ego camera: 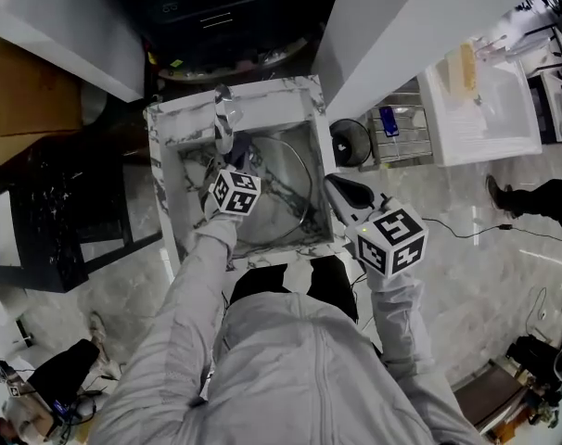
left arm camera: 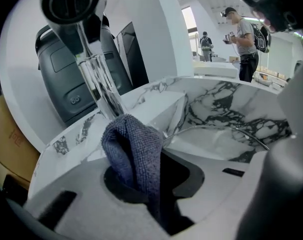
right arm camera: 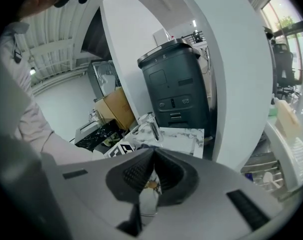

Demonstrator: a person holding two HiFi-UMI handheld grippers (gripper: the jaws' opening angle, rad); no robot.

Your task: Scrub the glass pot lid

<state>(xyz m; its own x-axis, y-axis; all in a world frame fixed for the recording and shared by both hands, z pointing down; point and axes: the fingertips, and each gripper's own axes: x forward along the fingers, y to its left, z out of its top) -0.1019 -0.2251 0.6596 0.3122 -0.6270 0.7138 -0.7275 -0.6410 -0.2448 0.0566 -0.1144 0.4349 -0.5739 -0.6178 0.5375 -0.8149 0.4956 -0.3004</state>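
The glass pot lid (ego camera: pixel 290 188) lies in the marble sink (ego camera: pixel 262 105); in the left gripper view its metal rim (left arm camera: pixel 216 131) curves just past the jaws. My left gripper (ego camera: pixel 236 160) is over the sink's left part, shut on a blue-grey cloth (left arm camera: pixel 134 154) that sticks up between the jaws. The cloth sits right under the chrome faucet (left arm camera: pixel 74 6), and a clear stream of water (left arm camera: pixel 99 84) runs down onto it. My right gripper (ego camera: pixel 341 193) hangs outside the sink's right rim, shut (right arm camera: pixel 152 156) with nothing in it.
A dark bin (right arm camera: pixel 179 79) stands behind the sink. A cardboard box (ego camera: pixel 31 91) is at the left, and a white basin unit (ego camera: pixel 485 100) and a wire rack (ego camera: pixel 402 128) are at the right. People (left arm camera: pixel 246 39) stand far off.
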